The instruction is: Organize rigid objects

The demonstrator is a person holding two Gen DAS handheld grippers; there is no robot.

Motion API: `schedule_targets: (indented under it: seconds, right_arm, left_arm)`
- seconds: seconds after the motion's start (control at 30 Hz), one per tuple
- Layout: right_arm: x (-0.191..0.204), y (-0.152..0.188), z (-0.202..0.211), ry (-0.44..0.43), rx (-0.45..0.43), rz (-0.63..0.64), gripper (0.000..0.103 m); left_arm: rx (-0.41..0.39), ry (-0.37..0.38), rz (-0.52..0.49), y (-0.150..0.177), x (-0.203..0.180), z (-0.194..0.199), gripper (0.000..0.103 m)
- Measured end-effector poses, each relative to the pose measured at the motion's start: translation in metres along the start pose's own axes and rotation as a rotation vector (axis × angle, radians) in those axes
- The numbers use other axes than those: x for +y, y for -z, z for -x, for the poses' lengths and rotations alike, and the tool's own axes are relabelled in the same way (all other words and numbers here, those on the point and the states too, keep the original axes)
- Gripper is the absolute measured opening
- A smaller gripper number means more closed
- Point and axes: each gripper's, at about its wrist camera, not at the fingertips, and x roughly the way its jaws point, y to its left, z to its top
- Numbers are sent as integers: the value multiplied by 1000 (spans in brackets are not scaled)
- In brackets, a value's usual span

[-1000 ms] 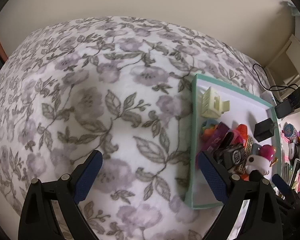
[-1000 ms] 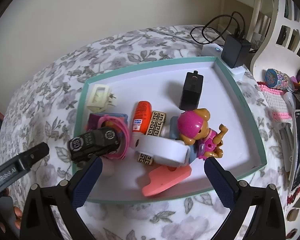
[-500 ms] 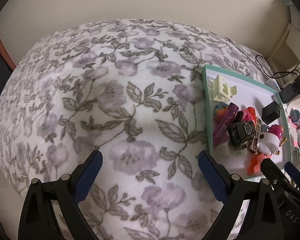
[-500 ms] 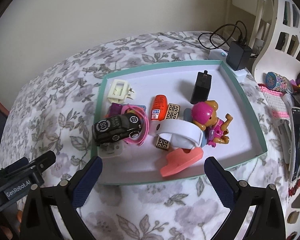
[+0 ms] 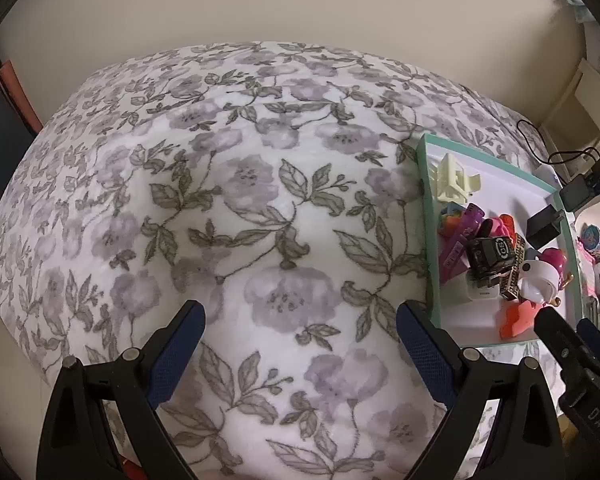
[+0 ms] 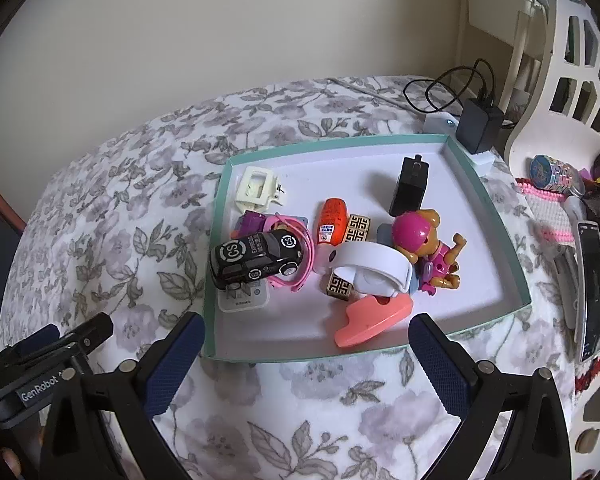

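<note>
A teal-rimmed white tray (image 6: 516,264) (image 5: 424,200) lies on the flowered blanket. In it are a black toy car (image 6: 256,258) (image 5: 488,250), a pink-helmeted toy dog (image 6: 424,244), a white band (image 6: 376,264), an orange tube (image 6: 332,220), a cream plastic piece (image 6: 256,186) (image 5: 452,178), a black charger block (image 6: 412,186) (image 5: 542,224) and a salmon foam piece (image 6: 372,318). My right gripper (image 6: 306,354) is open in front of the tray's near edge, holding nothing. My left gripper (image 5: 300,336) is open over bare blanket, left of the tray.
The flowered blanket (image 5: 240,208) covers a rounded surface with a plain wall behind. Right of the tray are a black adapter with cable (image 6: 478,124), a white openwork frame (image 6: 572,52), a remote (image 6: 590,292) and assorted trinkets.
Both grippers have drawn back from the tray, which now looks smaller and farther. The left view has swung left over more blanket. Both stay open.
</note>
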Motion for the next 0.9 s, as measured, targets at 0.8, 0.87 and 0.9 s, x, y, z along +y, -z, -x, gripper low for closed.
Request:
schedule_targets:
  seconds: [0.8,0.87,0.9]
  right_arm:
    - [2,-4,0,11,-15,32,103]
    - [0,-4,0,12,-15,27,103]
    - [-1,-5,0,12,-15,25,103]
  left_arm:
    - [35,-14,-13,-6,3,-17,96]
    - [34,-16,-14,-6,3,-18,96]
    - [33,-17,-14,-7,4,-18,96]
